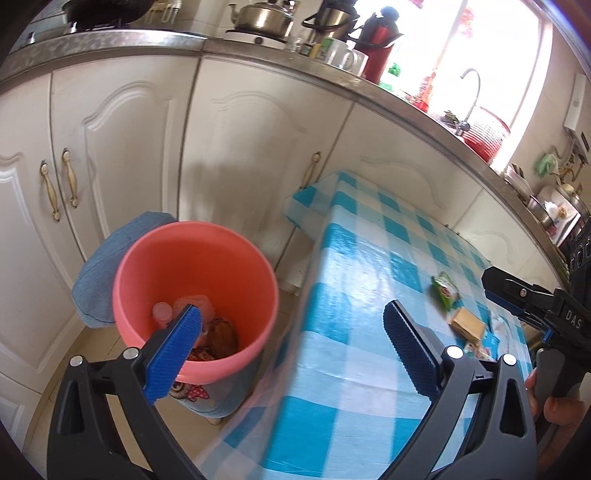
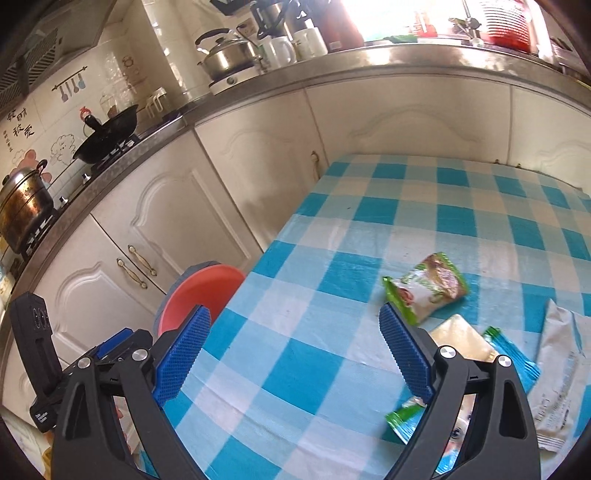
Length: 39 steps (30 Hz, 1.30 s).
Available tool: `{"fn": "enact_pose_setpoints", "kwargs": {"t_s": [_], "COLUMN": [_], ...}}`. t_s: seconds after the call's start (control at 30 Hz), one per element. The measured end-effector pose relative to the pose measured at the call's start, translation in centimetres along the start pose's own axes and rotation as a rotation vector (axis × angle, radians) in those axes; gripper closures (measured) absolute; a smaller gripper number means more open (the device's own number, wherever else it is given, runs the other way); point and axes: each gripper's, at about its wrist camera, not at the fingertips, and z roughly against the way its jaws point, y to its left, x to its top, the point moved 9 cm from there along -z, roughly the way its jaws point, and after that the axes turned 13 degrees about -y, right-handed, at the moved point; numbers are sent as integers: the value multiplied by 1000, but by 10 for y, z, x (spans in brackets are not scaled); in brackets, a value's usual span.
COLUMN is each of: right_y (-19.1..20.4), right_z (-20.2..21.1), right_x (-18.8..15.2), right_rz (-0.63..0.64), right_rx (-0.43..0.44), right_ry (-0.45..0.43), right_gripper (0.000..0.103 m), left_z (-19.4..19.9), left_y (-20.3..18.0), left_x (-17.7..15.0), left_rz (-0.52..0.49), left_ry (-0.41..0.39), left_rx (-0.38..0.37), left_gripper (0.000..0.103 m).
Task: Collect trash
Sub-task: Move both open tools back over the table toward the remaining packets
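Note:
A pink bucket (image 1: pixel 192 258) stands on the floor left of the table and holds several pieces of trash (image 1: pixel 207 328); its rim also shows in the right wrist view (image 2: pixel 207 288). My left gripper (image 1: pixel 291 336) is open and empty, between the bucket and the table edge. My right gripper (image 2: pixel 295 343) is open and empty above the blue-checked tablecloth (image 2: pixel 369 206). Beside its right finger lie a green snack wrapper (image 2: pixel 428 284), a beige packet (image 2: pixel 461 339), a blue wrapper (image 2: pixel 513 362) and a white bag (image 2: pixel 561 373). The right gripper (image 1: pixel 517 295) also shows in the left wrist view, near the wrapper (image 1: pixel 445 290).
White cabinets (image 1: pixel 122 140) with brass handles run behind the bucket and table. The steel counter (image 1: pixel 258 55) carries a kettle (image 1: pixel 262 18), a red thermos (image 1: pixel 380 44) and cups. A blue cloth (image 1: pixel 99 266) lies behind the bucket. A stove with a wok (image 2: pixel 107 136) is at the left.

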Motion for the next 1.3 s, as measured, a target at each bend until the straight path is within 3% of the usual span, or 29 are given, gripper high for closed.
{"fn": "enact_pose_setpoints", "kwargs": {"t_s": [1.0,1.3], "right_y": [-99,-146], "right_z": [90,113], "right_x": [-12,-21], "right_rz": [-97,-164], "right_rx": [-163,-228], "right_ry": [-105,-120], "right_gripper": [11,11], "left_z": [10,1], "left_y": [-114,-148], "left_x": [-28,-40], "left_rz": [-169,-221], "left_ry": [66,97], "left_rx": [-164,-200], "left_gripper": [4,4]}}
